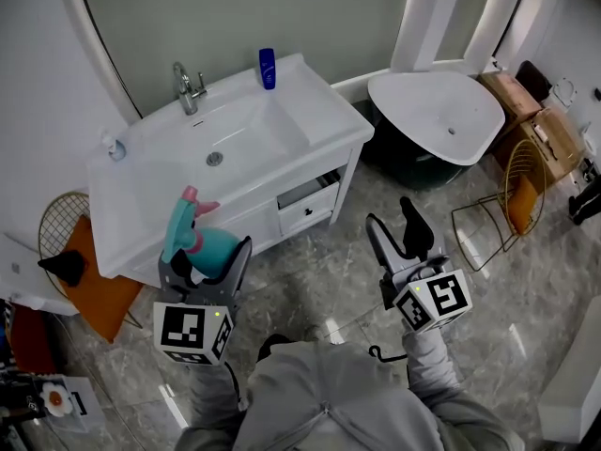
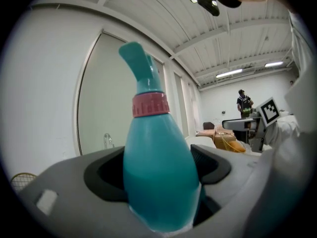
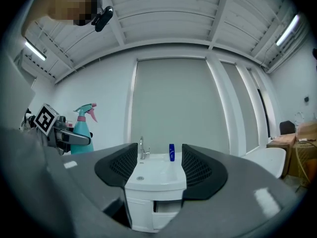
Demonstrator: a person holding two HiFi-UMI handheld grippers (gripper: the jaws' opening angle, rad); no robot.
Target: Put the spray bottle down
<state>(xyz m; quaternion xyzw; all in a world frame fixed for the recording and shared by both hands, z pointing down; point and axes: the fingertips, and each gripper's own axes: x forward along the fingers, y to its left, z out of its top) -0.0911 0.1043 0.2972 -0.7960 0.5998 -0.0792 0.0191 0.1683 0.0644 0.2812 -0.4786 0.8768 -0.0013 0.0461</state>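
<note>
Grey sleeves fill the bottom of the head view, each arm holding a gripper over a marble-tiled floor. Largest ahead is a white vanity washbasin (image 1: pixel 141 205). Just before its front edge, the left gripper (image 1: pixel 207 256) is clamped on a teal spray bottle (image 1: pixel 212 246). The left gripper view shows both dark pads pressed against the bottle's rounded body.

The bottle stands upright. Its long axis is vertical, with a pink collar and the spray head on top. The flat counter rim lies directly ahead of the bottle and looks like the nearest place to set it. That rim seems bare on the near left, so the likely move is forward and down there, keeping the bottle upright.

The right gripper (image 1: pixel 392 216) is well apart to the right, above the floor. Its jaws are spread and nothing is between them; its view looks through the gap at the vanity.

To the right stands a white freestanding tub (image 1: pixel 441 111). A drawer (image 1: pixel 305 195) in the vanity front sits slightly open, below and right of the bottle. A gold wire side table (image 1: pixel 512 191) is further right. At the back of the counter are a chrome faucet (image 1: pixel 188 87) and a small blue bottle (image 1: pixel 268 69), both well clear of the near rim.
</note>
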